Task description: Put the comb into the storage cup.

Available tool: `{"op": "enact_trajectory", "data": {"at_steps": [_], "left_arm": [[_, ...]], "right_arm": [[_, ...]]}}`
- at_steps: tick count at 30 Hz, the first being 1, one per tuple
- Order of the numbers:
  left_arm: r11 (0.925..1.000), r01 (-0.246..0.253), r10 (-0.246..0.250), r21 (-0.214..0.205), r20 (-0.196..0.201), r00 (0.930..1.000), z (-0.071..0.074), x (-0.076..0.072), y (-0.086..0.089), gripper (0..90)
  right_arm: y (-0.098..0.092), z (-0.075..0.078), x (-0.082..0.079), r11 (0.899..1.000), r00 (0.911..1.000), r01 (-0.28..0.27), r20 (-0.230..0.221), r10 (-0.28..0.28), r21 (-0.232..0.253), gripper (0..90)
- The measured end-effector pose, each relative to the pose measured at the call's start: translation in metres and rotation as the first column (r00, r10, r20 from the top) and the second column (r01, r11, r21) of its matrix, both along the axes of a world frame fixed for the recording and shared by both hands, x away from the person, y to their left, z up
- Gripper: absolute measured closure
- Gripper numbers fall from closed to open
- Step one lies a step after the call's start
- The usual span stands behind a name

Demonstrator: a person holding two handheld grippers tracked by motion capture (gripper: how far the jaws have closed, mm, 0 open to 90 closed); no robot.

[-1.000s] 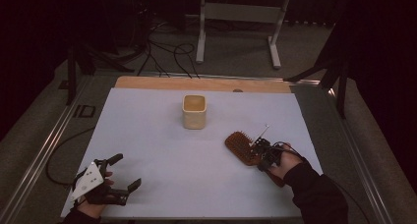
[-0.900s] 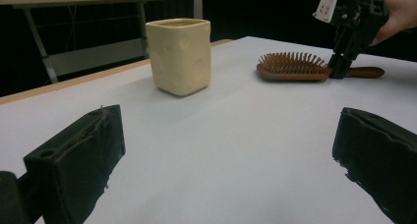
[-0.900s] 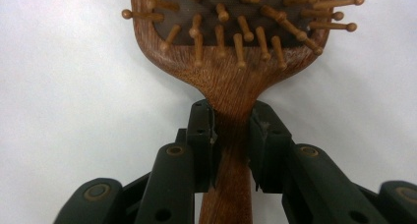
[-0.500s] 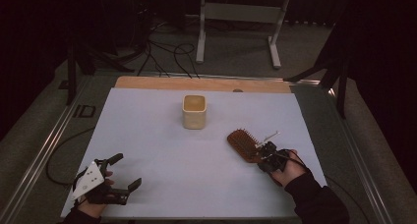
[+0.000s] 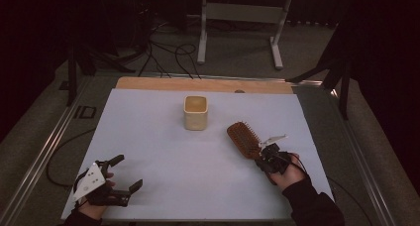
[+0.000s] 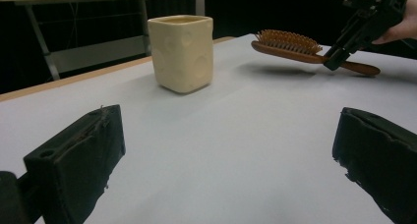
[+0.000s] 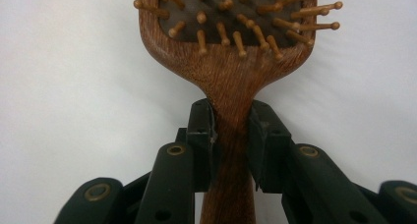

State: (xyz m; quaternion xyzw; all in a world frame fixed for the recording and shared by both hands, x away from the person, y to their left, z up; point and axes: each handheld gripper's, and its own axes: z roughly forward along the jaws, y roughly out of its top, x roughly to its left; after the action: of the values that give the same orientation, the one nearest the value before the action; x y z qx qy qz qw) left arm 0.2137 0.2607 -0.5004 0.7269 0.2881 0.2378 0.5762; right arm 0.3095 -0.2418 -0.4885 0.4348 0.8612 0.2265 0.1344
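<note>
A wooden hairbrush (image 5: pixel 243 139) with its bristles up hangs a little above the white table (image 5: pixel 163 151) at the right; its shadow lies beneath it. My right gripper (image 5: pixel 261 156) is shut on the brush's handle (image 7: pixel 231 135), one pad pressing on each side of it. From the left gripper view the hairbrush (image 6: pixel 290 44) and the right gripper (image 6: pixel 366 22) show at the upper right. A cream square cup (image 5: pixel 195 112) stands upright mid-table, also the cup (image 6: pixel 182 52) ahead of my left gripper (image 6: pixel 226 160). My left gripper (image 5: pixel 126 174) rests open near the front left corner, nothing between its jaws.
A wooden strip (image 5: pixel 203 84) runs along the table's far edge. Beyond it stand a metal stand (image 5: pixel 237 18) and cables (image 5: pixel 163 52) on the dark floor. Metal rails (image 5: pixel 49 146) border the table's sides.
The right gripper has moved slightly right and toward the person, and the hairbrush in it has risen off the table. The left gripper has stayed where it was.
</note>
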Motion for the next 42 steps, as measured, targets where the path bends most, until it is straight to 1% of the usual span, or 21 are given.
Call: {"op": "enact_trajectory", "data": {"at_steps": [5,7,9,11,12,14,15,16,18,19,21,25,26,29,30,33,35,37,38,40,42], "left_arm": [[1.0000,0.003,-0.003,0.004,-0.001,1.0000,0.000,0.000,-0.002,0.1],[1.0000,0.003,-0.003,0.003,-0.003,1.0000,0.000,0.000,-0.002,0.1],[1.0000,0.004,-0.004,0.001,-0.005,1.0000,0.000,0.000,-0.002,0.1],[1.0000,0.003,-0.003,0.002,-0.006,1.0000,0.000,0.000,-0.002,0.1],[1.0000,0.004,-0.004,0.001,-0.006,1.0000,0.000,0.000,-0.002,0.1],[1.0000,0.002,-0.002,0.000,-0.011,0.9999,0.000,0.001,-0.002,0.1],[1.0000,0.003,-0.003,-0.001,-0.013,0.9999,0.000,0.001,-0.003,0.1],[1.0000,0.003,-0.003,-0.001,-0.013,0.9999,0.000,0.001,-0.003,0.1],[1.0000,0.001,-0.001,0.007,-0.020,0.9998,0.001,0.001,-0.004,0.1],[1.0000,0.001,-0.001,0.007,-0.021,0.9998,0.002,0.001,-0.004,0.1],[1.0000,0.002,-0.003,-0.004,-0.026,0.9997,0.003,0.001,-0.005,0.1],[0.9999,0.006,-0.006,-0.013,-0.034,0.9994,0.006,0.001,-0.007,0.1],[0.9997,0.005,-0.006,-0.022,-0.038,0.9993,0.010,0.002,-0.010,0.1],[0.9996,0.011,-0.013,-0.028,-0.045,0.9989,0.015,0.003,-0.013,0.1],[0.9994,0.023,-0.024,-0.026,-0.060,0.9979,0.020,0.005,-0.017,0.1],[0.9993,0.032,-0.034,-0.019,-0.066,0.9972,0.026,0.007,-0.021,0.1],[0.9988,0.046,-0.048,-0.017,-0.083,0.9954,0.037,0.012,-0.029,0.1],[0.9983,0.056,-0.057,-0.017,-0.087,0.9946,0.041,0.013,-0.032,0.1],[0.9977,0.065,-0.067,-0.017,-0.093,0.9935,0.046,0.016,-0.037,0.1],[0.9975,0.069,-0.070,-0.016,-0.096,0.9929,0.048,0.017,-0.039,0.1],[0.9943,0.104,-0.106,-0.024,-0.112,0.9880,0.060,0.024,-0.050,0.1]], "right_arm": [[0.007,0.003,-0.006,0.998,0.9991,-0.020,0.039,0.018,0.059,73.6],[0.011,0.005,-0.009,0.997,0.9975,-0.023,0.068,0.019,0.069,73.6],[0.011,0.007,-0.009,0.997,0.9968,-0.028,0.077,0.022,0.078,73.6],[0.014,0.010,-0.011,0.994,0.9956,-0.038,0.090,0.028,0.106,73.6],[0.015,0.010,-0.012,0.993,0.9940,-0.040,0.105,0.028,0.110,73.6],[0.016,0.011,-0.013,0.991,0.9929,-0.051,0.113,0.037,0.123,73.6],[0.018,0.011,-0.014,0.991,0.9907,-0.054,0.131,0.038,0.122,73.6],[0.018,0.011,-0.014,0.991,0.9907,-0.054,0.131,0.038,0.122,73.6],[0.021,0.013,-0.016,0.989,0.9869,-0.060,0.156,0.039,0.132,73.6],[0.022,0.014,-0.016,0.988,0.9875,-0.062,0.152,0.040,0.142,73.6],[0.024,0.015,-0.018,0.988,0.9824,-0.059,0.184,0.032,0.143,73.6],[0.025,0.018,-0.019,0.985,0.9792,-0.066,0.200,0.033,0.160,73.6],[0.027,0.019,-0.019,0.983,0.9789,-0.068,0.202,0.032,0.173,73.6],[0.028,0.020,-0.019,0.981,0.9800,-0.073,0.196,0.037,0.181,73.6],[0.030,0.020,-0.020,0.980,0.9785,-0.078,0.203,0.039,0.184,73.6],[0.032,0.021,-0.020,0.979,0.9756,-0.078,0.217,0.035,0.191,73.6],[0.033,0.025,-0.022,0.976,0.9702,-0.080,0.241,0.029,0.205,73.7],[0.033,0.027,-0.021,0.974,0.9702,-0.080,0.241,0.028,0.210,73.6],[0.033,0.028,-0.022,0.973,0.9684,-0.080,0.248,0.024,0.216,73.6],[0.033,0.030,-0.022,0.971,0.9678,-0.078,0.251,0.019,0.225,73.6],[0.034,0.031,-0.022,0.969,0.9672,-0.076,0.253,0.015,0.236,73.6]]}}
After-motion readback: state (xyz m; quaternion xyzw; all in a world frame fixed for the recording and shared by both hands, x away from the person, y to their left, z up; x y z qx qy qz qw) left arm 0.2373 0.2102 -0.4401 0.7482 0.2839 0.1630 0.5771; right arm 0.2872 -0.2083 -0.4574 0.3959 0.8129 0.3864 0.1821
